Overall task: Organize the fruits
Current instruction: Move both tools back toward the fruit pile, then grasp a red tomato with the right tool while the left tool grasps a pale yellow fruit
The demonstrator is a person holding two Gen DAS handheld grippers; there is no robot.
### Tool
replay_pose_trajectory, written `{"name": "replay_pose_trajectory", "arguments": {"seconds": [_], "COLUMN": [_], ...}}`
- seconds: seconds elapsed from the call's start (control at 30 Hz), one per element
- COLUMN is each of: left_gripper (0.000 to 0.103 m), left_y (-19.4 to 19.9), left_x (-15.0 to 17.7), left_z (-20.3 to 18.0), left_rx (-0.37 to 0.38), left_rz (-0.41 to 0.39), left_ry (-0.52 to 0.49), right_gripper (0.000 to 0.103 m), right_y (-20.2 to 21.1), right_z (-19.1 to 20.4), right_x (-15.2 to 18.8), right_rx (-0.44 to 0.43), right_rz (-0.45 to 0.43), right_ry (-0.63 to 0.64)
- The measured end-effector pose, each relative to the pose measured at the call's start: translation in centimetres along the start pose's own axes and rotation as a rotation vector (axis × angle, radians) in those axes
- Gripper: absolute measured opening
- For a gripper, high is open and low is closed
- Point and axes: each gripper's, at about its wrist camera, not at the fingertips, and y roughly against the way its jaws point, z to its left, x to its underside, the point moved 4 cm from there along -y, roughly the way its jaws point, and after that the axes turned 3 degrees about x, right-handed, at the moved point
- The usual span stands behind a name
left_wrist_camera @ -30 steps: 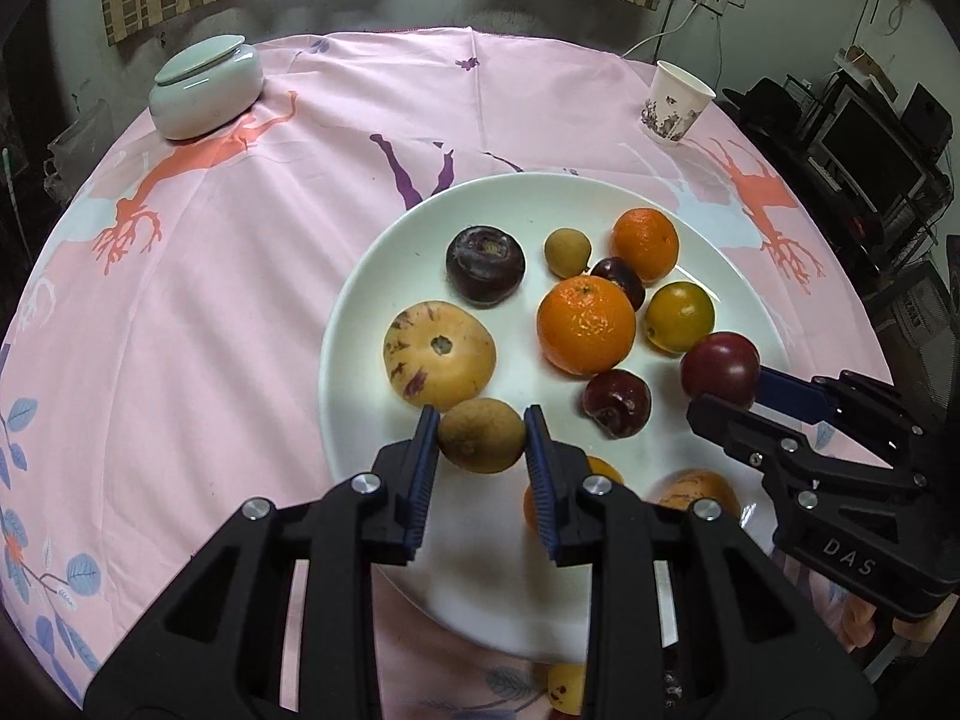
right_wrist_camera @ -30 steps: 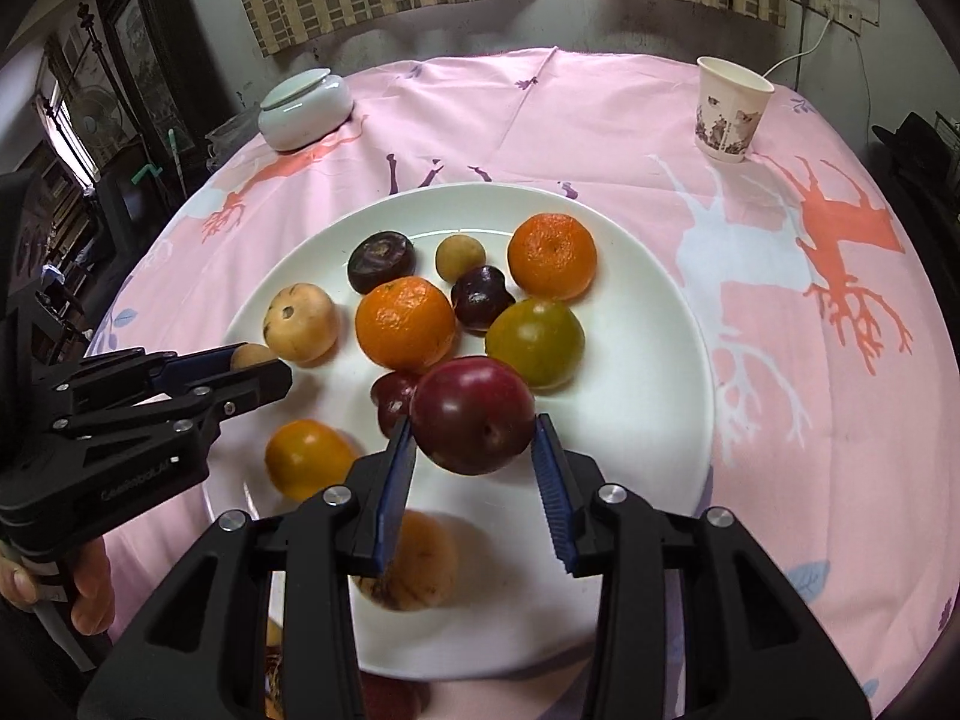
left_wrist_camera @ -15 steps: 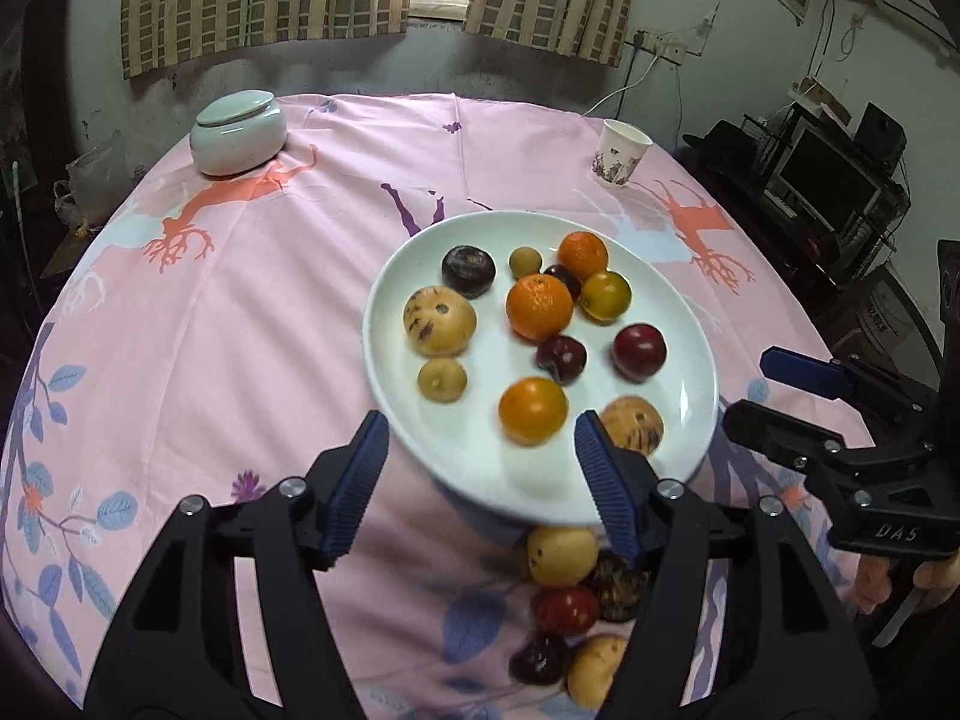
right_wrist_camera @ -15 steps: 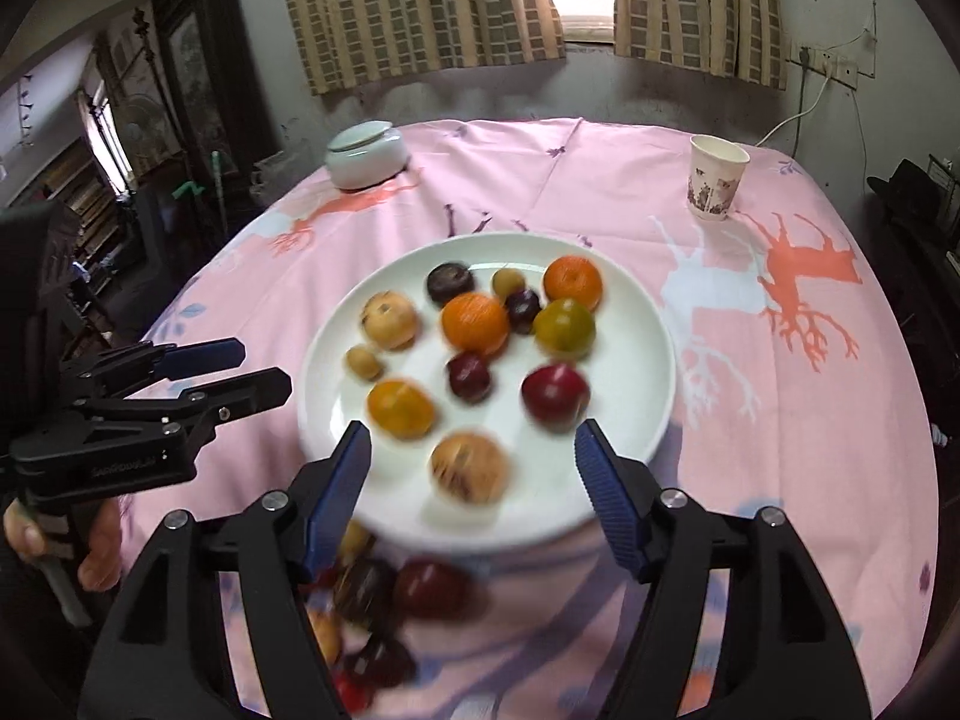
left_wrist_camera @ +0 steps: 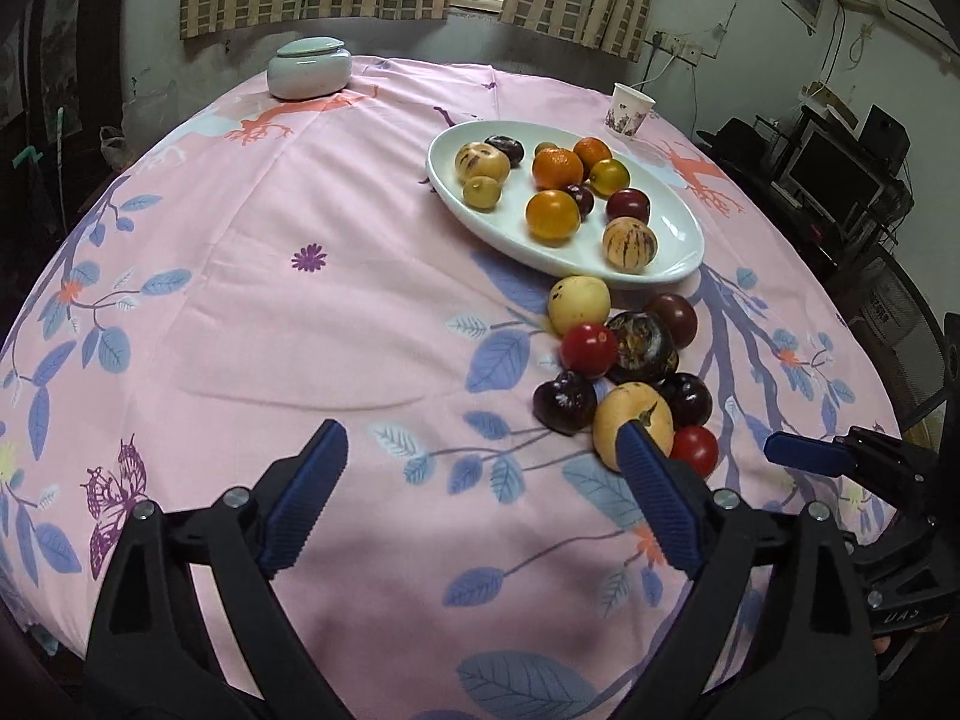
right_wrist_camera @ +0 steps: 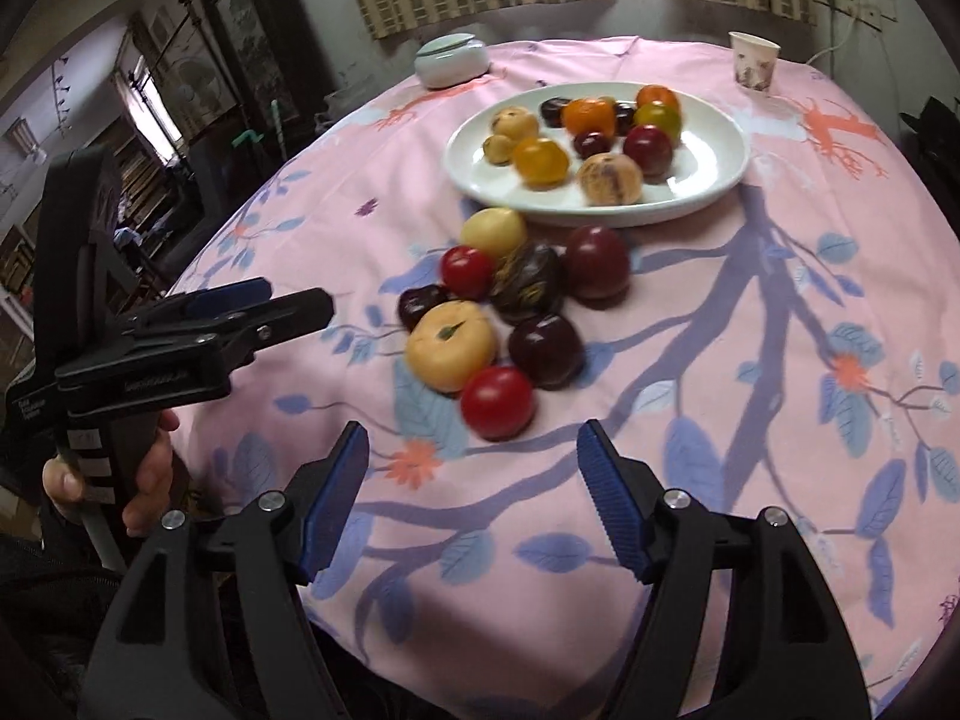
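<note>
A white plate holds several fruits: oranges, plums, striped yellow melons. In front of it a pile of loose fruit lies on the pink cloth: a yellow fruit, a red tomato, dark plums, a large yellow fruit. My left gripper is open and empty, left of the pile. My right gripper is open and empty, just in front of the pile. Each gripper shows at the side of the other's view.
A pale lidded jar stands at the far left of the round table. A paper cup stands beyond the plate. Shelves and screens stand right of the table. The table edge is close below both grippers.
Both grippers have let go of their fruits on the plate, opened wide and pulled back toward the table's near edge. The loose pile has come into view.
</note>
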Motion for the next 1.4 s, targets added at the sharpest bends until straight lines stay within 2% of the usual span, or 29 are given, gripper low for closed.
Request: {"name": "replay_pose_trajectory", "arguments": {"seconds": [0.17, 0.27, 0.37, 0.43, 0.47, 0.57, 0.67, 0.93, 1.03, 1.13, 1.33, 1.4], "left_gripper": [0.093, 0.093, 0.093, 0.093, 0.093, 0.093, 0.093, 0.090, 0.083, 0.068, 0.064, 0.058], "left_y": [0.8, 1.0, 1.0, 0.8, 0.7, 0.1, -0.8, -3.5, -4.3, -5.5, -6.2, -6.2], "left_x": [0.4, 0.7, 1.0, 1.2, 1.3, 1.3, 1.4, 1.9, 2.1, 2.2, 1.4, 1.4], "left_z": [0.6, 0.9, 0.9, 0.6, 0.3, -1.0, -2.6, -6.2, -7.0, -7.5, -8.0, -8.0], "left_rx": [-0.007, -0.007, -0.001, 0.012, 0.018, 0.030, 0.043, 0.054, 0.053, 0.049, 0.005, -0.020], "left_rz": [-0.006, -0.001, 0.011, 0.020, 0.025, 0.044, 0.059, 0.121, 0.139, 0.164, 0.138, 0.127], "left_ry": [0.022, 0.034, 0.042, 0.039, 0.034, 0.001, -0.039, -0.101, -0.108, -0.112, -0.114, -0.117], "right_gripper": [0.073, 0.068, 0.052, 0.034, 0.031, 0.031, 0.031, 0.031, 0.031, 0.031, 0.031, 0.031], "right_y": [-0.3, -1.4, -2.8, -3.3, -3.3, -2.2, -0.5, 2.4, 2.8, 2.8, 3.3, 3.6], "right_z": [1.0, 0.8, 0.3, -0.3, -0.5, -0.9, -1.8, -6.1, -6.6, -6.9, -7.9, -8.2], "right_x": [-0.1, -0.2, -0.1, -0.3, -0.3, -0.1, 0.0, 1.3, 1.6, 1.8, 2.1, 2.1], "right_rx": [0.033, 0.043, 0.039, 0.068, 0.070, 0.062, 0.097, 0.133, 0.122, 0.108, 0.092, 0.093], "right_rz": [-0.042, -0.024, 0.005, -0.018, -0.021, -0.034, -0.065, -0.092, -0.099, -0.102, -0.108, -0.112], "right_ry": [0.043, 0.045, 0.026, 0.016, 0.017, -0.012, -0.029, -0.124, -0.132, -0.134, -0.153, -0.158]}}
